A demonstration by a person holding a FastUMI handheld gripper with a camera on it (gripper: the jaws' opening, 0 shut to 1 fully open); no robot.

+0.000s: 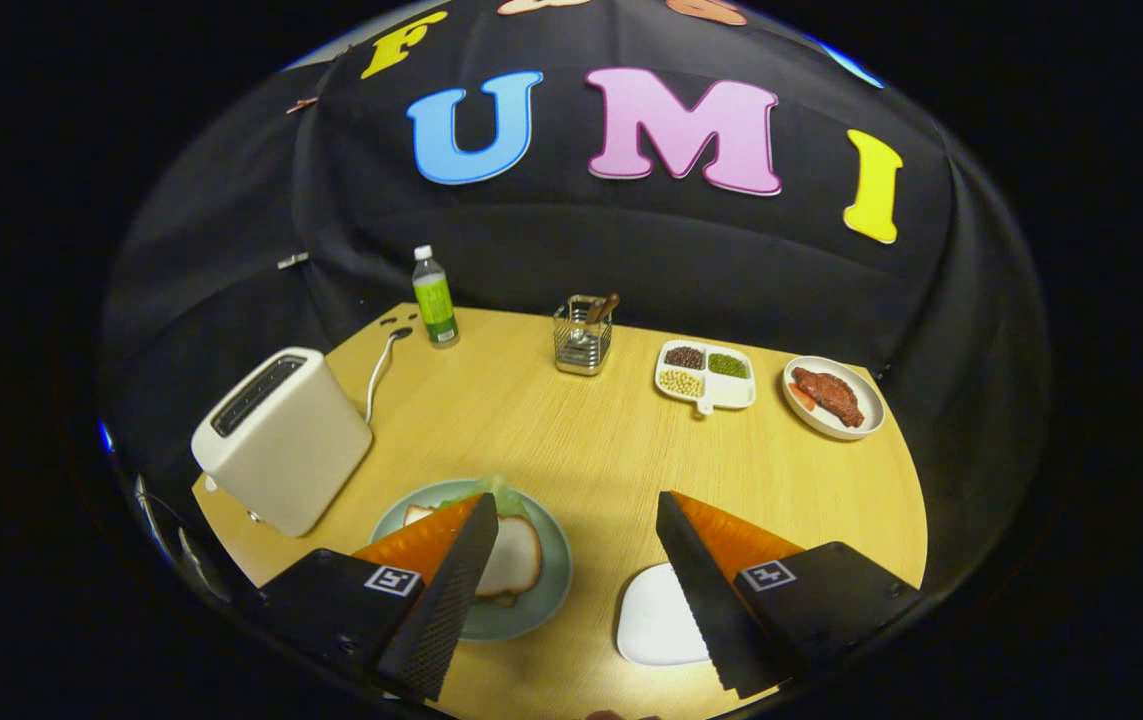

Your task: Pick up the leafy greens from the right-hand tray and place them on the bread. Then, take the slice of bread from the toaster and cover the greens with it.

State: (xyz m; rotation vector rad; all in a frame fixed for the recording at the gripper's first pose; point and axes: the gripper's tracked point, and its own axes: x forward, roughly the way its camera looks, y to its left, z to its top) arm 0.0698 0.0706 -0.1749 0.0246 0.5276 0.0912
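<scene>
The tongs (576, 500) hang spread wide, holding nothing, above the counter (581, 440). Under the left finger sits a green plate (551, 585) with bread (516, 555) and leafy greens (503, 492); the toaster (281, 435) stands farther left.

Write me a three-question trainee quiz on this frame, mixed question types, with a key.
1. True or false: the gripper is shut on the slice of bread.
2. Multiple choice: what lies on the green plate with the bread and leafy greens showing at its far edge? A) a second plate B) a bread slice on top C) a spoon
3. Fill in: the white toaster stands beside the green plate, and its slot looks ____.

Key: 1 false, the fingers stand wide apart, holding nothing. 2 B. 3 empty, as far as this view shows.
</scene>
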